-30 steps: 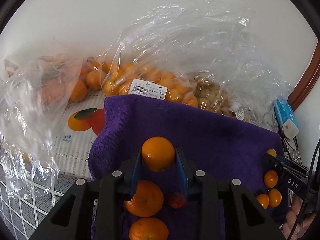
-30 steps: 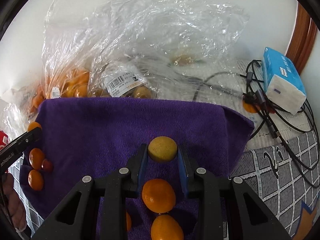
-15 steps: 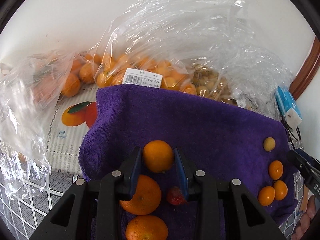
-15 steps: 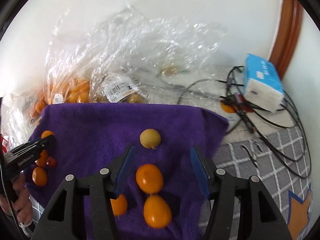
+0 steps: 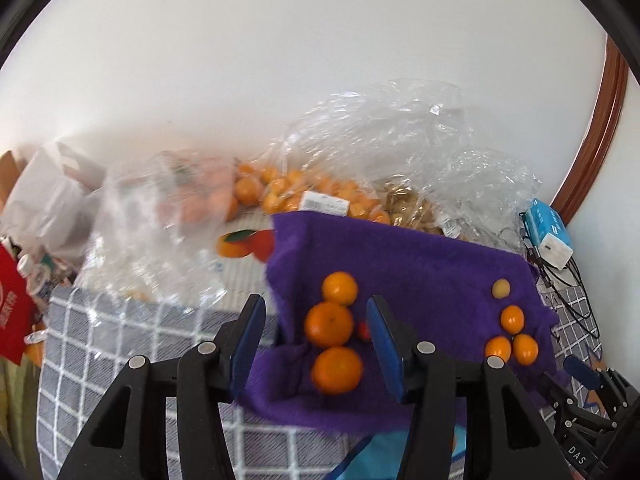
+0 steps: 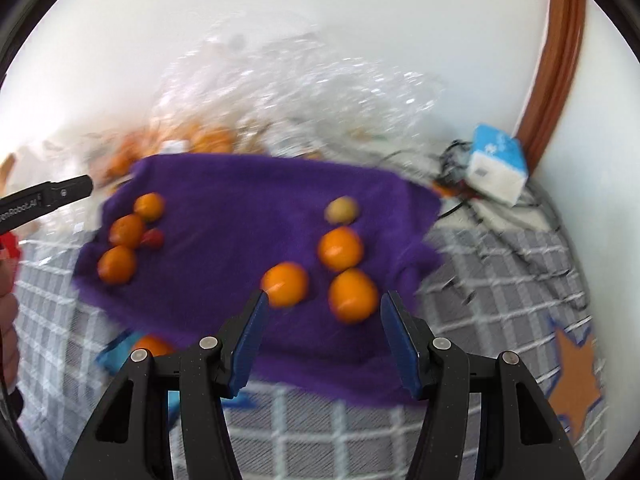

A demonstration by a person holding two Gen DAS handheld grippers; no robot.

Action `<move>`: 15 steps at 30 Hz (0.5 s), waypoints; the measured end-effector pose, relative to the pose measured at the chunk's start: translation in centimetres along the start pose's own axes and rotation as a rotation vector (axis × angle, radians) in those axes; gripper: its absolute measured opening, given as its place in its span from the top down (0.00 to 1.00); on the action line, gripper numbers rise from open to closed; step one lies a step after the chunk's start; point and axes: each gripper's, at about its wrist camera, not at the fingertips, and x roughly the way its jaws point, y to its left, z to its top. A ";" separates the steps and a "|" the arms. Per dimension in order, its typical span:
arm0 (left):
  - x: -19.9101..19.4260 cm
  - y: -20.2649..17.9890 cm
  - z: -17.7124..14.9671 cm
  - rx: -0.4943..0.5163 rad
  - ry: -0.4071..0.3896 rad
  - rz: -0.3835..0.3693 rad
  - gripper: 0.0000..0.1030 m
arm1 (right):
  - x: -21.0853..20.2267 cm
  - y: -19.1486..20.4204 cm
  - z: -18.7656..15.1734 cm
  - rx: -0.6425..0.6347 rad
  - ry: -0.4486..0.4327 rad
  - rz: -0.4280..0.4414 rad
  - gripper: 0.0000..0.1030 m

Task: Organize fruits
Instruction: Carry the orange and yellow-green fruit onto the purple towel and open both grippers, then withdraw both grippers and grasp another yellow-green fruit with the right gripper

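Note:
A purple cloth [image 5: 400, 264] [image 6: 248, 200] bears two groups of fruit. In the left wrist view three oranges [image 5: 329, 324] lie in a column with a small red fruit [image 5: 363, 330] beside them. My left gripper [image 5: 315, 308] hangs above them, its jaws opening, pads touching nothing. In the right wrist view a yellowish fruit [image 6: 341, 209] heads three oranges [image 6: 341, 249]. My right gripper [image 6: 324, 300] stands open over the cloth's near edge, empty. One finger of the left gripper [image 6: 48, 196] shows at the left.
Clear plastic bags of oranges [image 5: 280, 192] and a crumpled empty bag [image 5: 160, 232] lie behind the cloth against the wall. A blue tissue pack [image 6: 498, 168] and cables [image 6: 460, 184] sit at the right. A grey checked cover [image 5: 120, 340] lies underneath. A red packet [image 5: 12, 312] is far left.
Both grippers let go of their fruit, the left an orange, the right the yellowish one. Both then drew back and up from the cloth, and all the fruit now lies on it.

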 end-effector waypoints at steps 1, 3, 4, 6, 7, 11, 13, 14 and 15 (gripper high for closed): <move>-0.5 0.8 -0.4 -0.009 0.002 0.005 0.51 | -0.3 0.5 -0.6 0.001 -0.002 0.019 0.44; -1.9 2.2 -1.8 -0.030 0.008 0.011 0.51 | -1.1 1.9 -2.2 -0.015 -0.010 0.059 0.45; -2.3 2.8 -2.5 -0.037 0.011 0.014 0.51 | -1.5 2.8 -3.0 -0.031 -0.013 0.073 0.45; -3.1 4.0 -4.2 -0.052 0.018 0.018 0.51 | -1.9 4.3 -4.2 -0.064 -0.020 0.097 0.45; -3.3 4.4 -5.1 -0.060 0.022 0.021 0.51 | -2.2 5.2 -4.9 -0.083 -0.024 0.114 0.45; -3.8 6.2 -8.5 -0.064 0.052 0.039 0.51 | -2.5 7.6 -7.1 -0.121 -0.029 0.173 0.45; -3.9 7.1 -10.2 -0.072 0.067 0.049 0.51 | -2.2 8.6 -8.0 -0.130 -0.021 0.199 0.45; -3.9 7.5 -10.8 -0.082 0.075 0.047 0.51 | -2.1 9.0 -8.3 -0.134 -0.019 0.206 0.45; -4.0 8.0 -11.4 -0.091 0.082 0.041 0.51 | -1.9 9.4 -8.7 -0.139 -0.014 0.213 0.45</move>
